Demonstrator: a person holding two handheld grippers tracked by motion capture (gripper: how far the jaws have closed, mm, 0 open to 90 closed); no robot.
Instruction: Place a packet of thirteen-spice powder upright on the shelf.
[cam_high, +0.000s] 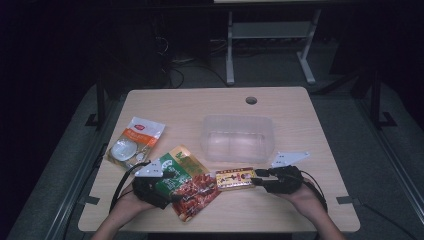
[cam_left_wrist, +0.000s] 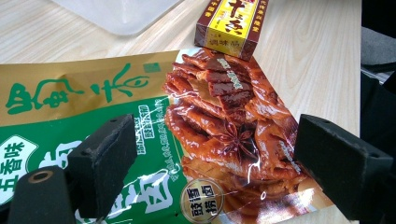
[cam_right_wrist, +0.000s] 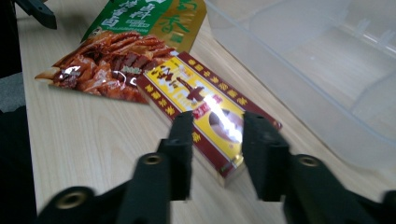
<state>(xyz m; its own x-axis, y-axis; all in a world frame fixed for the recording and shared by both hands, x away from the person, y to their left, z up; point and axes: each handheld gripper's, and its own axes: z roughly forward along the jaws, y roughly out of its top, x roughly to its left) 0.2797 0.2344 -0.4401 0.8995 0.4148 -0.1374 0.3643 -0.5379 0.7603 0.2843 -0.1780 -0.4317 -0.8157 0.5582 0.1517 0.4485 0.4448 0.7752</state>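
Near the front edge of the counter (cam_high: 300, 125) we find the yellow-and-maroon box (cam_high: 235, 178) lying flat, its near end between the fingers (cam_right_wrist: 183, 140) of the right gripper (cam_high: 260, 178). Those fingers stand narrow, one at each long side of the box; from the right gripper view we cannot tell whether the pads press on the card. The box is a slim rectangular carton, glossy, with a yellow panel, a maroon border and printed characters.

To its left, the left gripper (cam_high: 172, 192) hangs over the snack pouch (cam_high: 187, 182), fingers (cam_left_wrist: 105, 161) set wide with the pouch beneath and between them, not pinched. The pouch is a flat foil-like packet, shiny and slightly creased, green and gold at one end, with a printed picture of reddish-brown braised pieces at the other. Its corner lies just beside the far end of the box.

Behind the box stands a clear plastic tub (cam_high: 237, 137), rectangular, thin-walled, with rounded corners. Well apart at the left lies a white-and-orange packet (cam_high: 135, 142). The counter surface is pale wood-grain laminate, smooth and matt.
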